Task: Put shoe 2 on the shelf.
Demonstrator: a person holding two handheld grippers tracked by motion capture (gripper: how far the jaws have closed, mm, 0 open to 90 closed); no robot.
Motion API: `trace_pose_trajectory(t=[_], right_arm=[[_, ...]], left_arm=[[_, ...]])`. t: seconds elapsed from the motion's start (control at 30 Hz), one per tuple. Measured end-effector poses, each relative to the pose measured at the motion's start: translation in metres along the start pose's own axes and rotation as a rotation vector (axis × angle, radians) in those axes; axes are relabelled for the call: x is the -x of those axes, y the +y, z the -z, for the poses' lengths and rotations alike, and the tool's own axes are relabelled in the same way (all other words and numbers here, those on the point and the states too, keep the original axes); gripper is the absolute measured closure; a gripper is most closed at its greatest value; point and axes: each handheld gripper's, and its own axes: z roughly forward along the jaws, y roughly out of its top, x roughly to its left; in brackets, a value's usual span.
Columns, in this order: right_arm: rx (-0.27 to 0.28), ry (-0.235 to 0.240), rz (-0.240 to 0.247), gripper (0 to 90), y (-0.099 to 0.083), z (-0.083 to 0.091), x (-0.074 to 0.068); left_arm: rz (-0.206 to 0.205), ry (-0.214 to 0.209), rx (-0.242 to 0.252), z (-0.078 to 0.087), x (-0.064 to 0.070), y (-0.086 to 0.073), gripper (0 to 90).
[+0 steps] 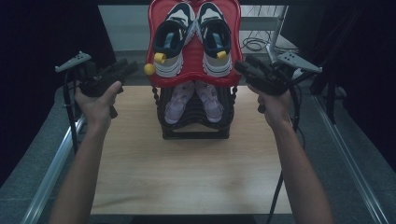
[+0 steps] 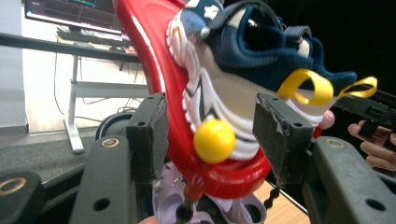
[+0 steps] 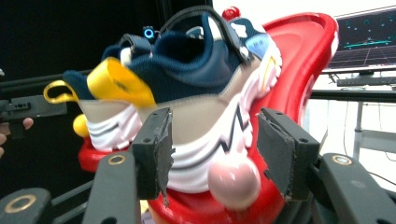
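Navy sneakers [image 1: 192,37] toes away, heels near; both grippers [image 1: 122,70] [image 1: 250,66] wide, probably empty.

Light wood table [image 1: 187,172] on grey floor [image 1: 28,168], metal rails [image 1: 53,161] either side. Dark curtains — probably — flank it. Behind: pale wall [image 2: 42,79], white-legged desk [image 2: 74,116], lit monitor [image 3: 366,39] — cables [image 1: 254,44] coiled below.

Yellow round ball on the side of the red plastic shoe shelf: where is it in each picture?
High view: the yellow round ball is left of centre, at the shelf's front left corner.
Left gripper view: centre, between the two jaws.
Right gripper view: far left, behind the navy sneaker.
Shared landmark: the red plastic shoe shelf.
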Motion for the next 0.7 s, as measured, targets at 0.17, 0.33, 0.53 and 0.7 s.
trace_pose_trajectory(t=[0.17,0.33,0.53,0.7], right_arm=[[-0.001,0.012,-0.007,46.4,-0.011,0.008,0.001],[-0.002,0.024,-0.020,46.5,-0.024,0.017,0.003],[-0.040,0.068,-0.041,46.3,-0.053,0.032,0.005],[-0.066,0.074,-0.045,46.6,-0.077,0.038,0.002]], left_arm=[[0.010,0.002,-0.010,0.004,-0.003,-0.010,45.5],[0.021,0.008,-0.029,0.011,-0.007,-0.027,45.6],[0.007,0.024,-0.070,0.024,-0.012,-0.056,46.0],[0.019,0.020,-0.107,0.027,-0.016,-0.078,46.2]])
